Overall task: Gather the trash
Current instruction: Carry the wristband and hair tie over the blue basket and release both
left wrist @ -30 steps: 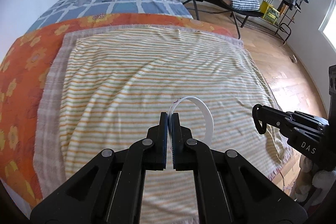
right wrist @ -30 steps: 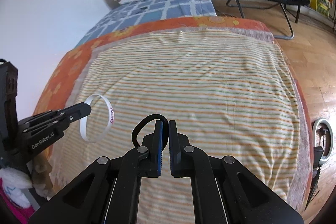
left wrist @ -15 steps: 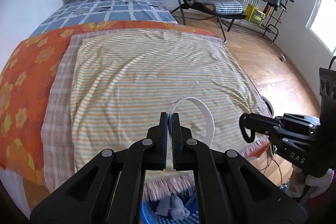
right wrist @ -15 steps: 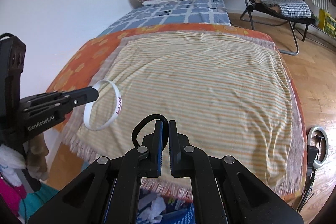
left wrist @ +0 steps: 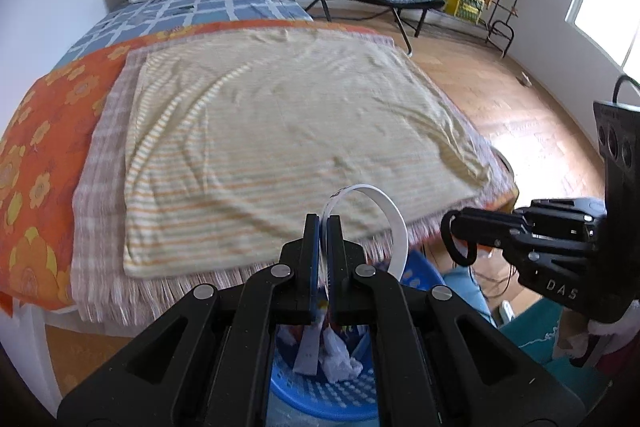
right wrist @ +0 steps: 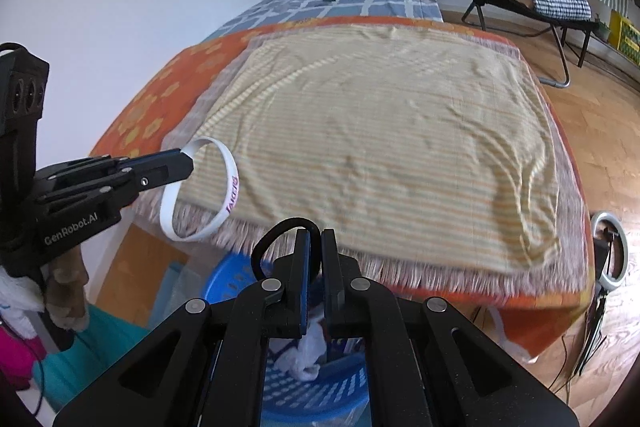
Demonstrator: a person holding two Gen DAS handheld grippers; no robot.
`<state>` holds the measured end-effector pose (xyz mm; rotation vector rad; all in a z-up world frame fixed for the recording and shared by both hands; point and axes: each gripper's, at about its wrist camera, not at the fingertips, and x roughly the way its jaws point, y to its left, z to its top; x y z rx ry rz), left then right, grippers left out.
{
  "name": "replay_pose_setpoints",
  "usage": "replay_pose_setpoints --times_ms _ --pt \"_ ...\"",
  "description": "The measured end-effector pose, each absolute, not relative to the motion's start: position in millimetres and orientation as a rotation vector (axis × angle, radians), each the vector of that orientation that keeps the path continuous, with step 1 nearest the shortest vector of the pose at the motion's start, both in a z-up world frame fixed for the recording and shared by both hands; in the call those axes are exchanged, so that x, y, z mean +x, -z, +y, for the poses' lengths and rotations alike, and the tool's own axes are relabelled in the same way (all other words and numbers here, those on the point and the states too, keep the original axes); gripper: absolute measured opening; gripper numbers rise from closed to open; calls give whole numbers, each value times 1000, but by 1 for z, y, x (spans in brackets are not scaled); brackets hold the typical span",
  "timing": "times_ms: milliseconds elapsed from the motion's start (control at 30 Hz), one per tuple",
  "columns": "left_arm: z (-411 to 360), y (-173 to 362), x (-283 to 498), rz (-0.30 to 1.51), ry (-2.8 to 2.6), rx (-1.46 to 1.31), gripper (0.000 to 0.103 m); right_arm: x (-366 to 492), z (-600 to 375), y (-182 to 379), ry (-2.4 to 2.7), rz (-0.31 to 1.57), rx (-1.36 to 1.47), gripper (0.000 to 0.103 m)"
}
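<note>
White silicone, a wristband (left wrist: 394, 223) stood pinched in the fully closed left gripper (left wrist: 323, 227) at lower centre of the left wrist view, just above a blue perforated basket (left wrist: 320, 393) with crumpled paper trash (left wrist: 338, 357) at the bottom edge. The right gripper (right wrist: 315, 241), likewise clamped tight, held a black elastic loop (right wrist: 276, 233) over the same basket (right wrist: 312, 397). A striped blanket (right wrist: 380, 147) on the bed filled mid-frame.

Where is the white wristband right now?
The white wristband is clamped in the left gripper, off the foot of the bed above the blue basket; in the right wrist view it is at left.
</note>
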<state>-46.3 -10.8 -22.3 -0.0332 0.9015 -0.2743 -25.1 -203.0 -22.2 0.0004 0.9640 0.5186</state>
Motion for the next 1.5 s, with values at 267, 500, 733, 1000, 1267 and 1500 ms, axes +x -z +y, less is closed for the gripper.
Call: replay_pose_setpoints --times_ms 267,500,733,1000,1267,1500 --pt "-16 52 -70 965 285 -6 1 -45 -204 44 -525 1013 10 4" --pt "-15 73 -80 1017 275 -3 1 -57 -203 64 -525 1060 -5 4" --pt "-15 85 -83 1047 268 -3 1 -61 -198 76 -531 1091 -19 4" --pt "-16 91 -85 1062 268 2 1 -63 -198 82 -531 1115 -15 4" --pt "-17 98 -85 1089 258 2 10 -63 -196 88 -529 1142 -10 5" --pt "-13 97 -84 1081 239 7 31 -63 -195 94 -529 1169 -6 26"
